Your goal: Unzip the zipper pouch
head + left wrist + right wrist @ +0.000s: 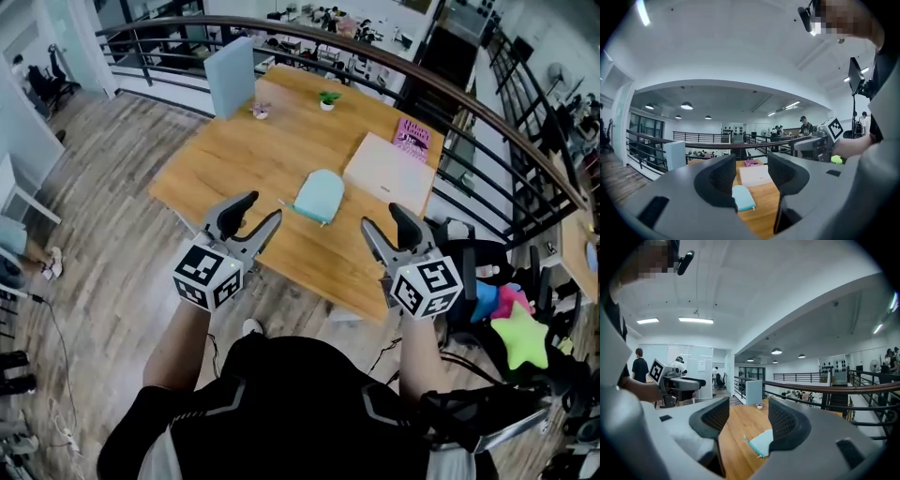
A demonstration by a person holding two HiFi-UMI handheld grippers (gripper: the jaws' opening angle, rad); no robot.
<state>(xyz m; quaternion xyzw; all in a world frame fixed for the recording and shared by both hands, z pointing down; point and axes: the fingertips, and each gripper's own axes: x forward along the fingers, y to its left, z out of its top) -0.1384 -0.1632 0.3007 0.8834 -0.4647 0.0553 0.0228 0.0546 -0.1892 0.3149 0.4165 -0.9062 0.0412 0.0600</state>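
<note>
**Item 1. Zipper pouch**: pale blue-green, soft, with a rounded far end. It lies flat on the wooden bench, near the front edge and roughly midway between the two claws. A thin pull tab sticks out at its near-left corner. Neither claw touches the pouch. In the left gripper view the pouch shows low in the gap between the jaws, lying on the bench beyond them. In the right gripper view the pouch lies partly behind the right-hand jaw.

**Item 2. Left claw**: jaws wide apart with nothing between them. It is held above the bench's front edge, just left of the pouch and pointing towards it. The marker cube sits at its rear. Seen in its own view, the left claw frames only the bench top and the distant items.

**Item 3. Right claw**: jaws wide apart, gripping nothing. It hangs over the front edge of the bench, right of the pouch. In its own view the right claw has bare wood in its gap.

**Item 4. Other bench contents:**
- Flat pale pink box, just right of the pouch and behind it.
- Magenta book, at the far right corner.
- Small potted plant, at the far edge.
- Upright pale blue panel, at the far left.

**Item 5. Surroundings:**
- Curved railing, behind the bench.
- Green star-shaped plush, at lower right.
</note>
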